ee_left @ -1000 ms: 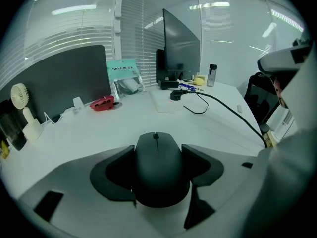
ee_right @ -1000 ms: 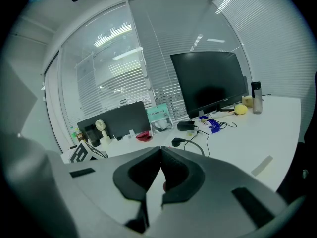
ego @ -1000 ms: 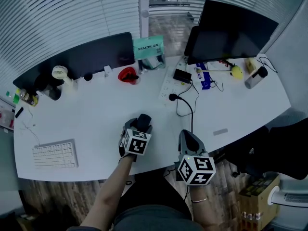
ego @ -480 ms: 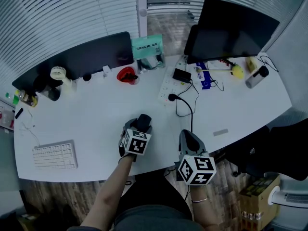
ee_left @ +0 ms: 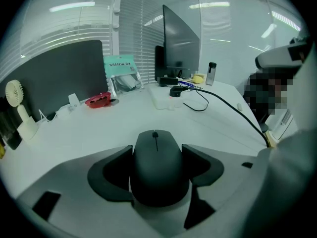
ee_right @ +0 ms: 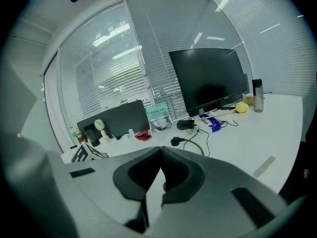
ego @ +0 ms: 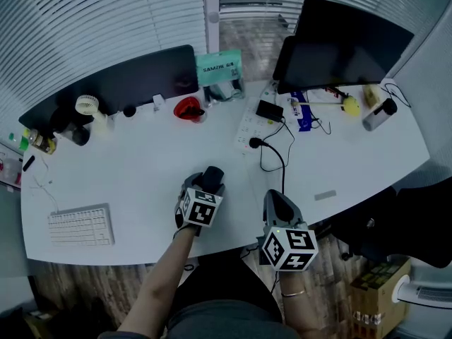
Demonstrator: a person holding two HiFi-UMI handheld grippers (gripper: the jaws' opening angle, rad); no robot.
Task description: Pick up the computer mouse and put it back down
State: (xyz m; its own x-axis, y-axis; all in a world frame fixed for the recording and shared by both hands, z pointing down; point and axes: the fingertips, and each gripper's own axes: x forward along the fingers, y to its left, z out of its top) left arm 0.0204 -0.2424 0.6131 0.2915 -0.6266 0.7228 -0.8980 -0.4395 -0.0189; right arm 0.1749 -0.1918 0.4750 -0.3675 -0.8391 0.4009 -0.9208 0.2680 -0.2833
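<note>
A black computer mouse [ee_left: 157, 165] with a scroll wheel sits between the two jaws of my left gripper [ee_left: 158, 166], which is shut on it. In the head view the mouse [ego: 210, 178] shows just beyond the left gripper [ego: 202, 193], over the white desk [ego: 141, 168] near its front edge. My right gripper [ego: 277, 207] hovers at the desk's front edge to the right. In the right gripper view its jaws [ee_right: 160, 171] meet at the tips with nothing between them.
A white keyboard [ego: 80, 226] lies at the front left. A black cable [ego: 272, 154] runs from a power strip [ego: 248, 124] toward the front edge. Two monitors [ego: 339, 48], a red object [ego: 188, 109], a small fan [ego: 87, 106] and a bottle [ego: 376, 114] line the back.
</note>
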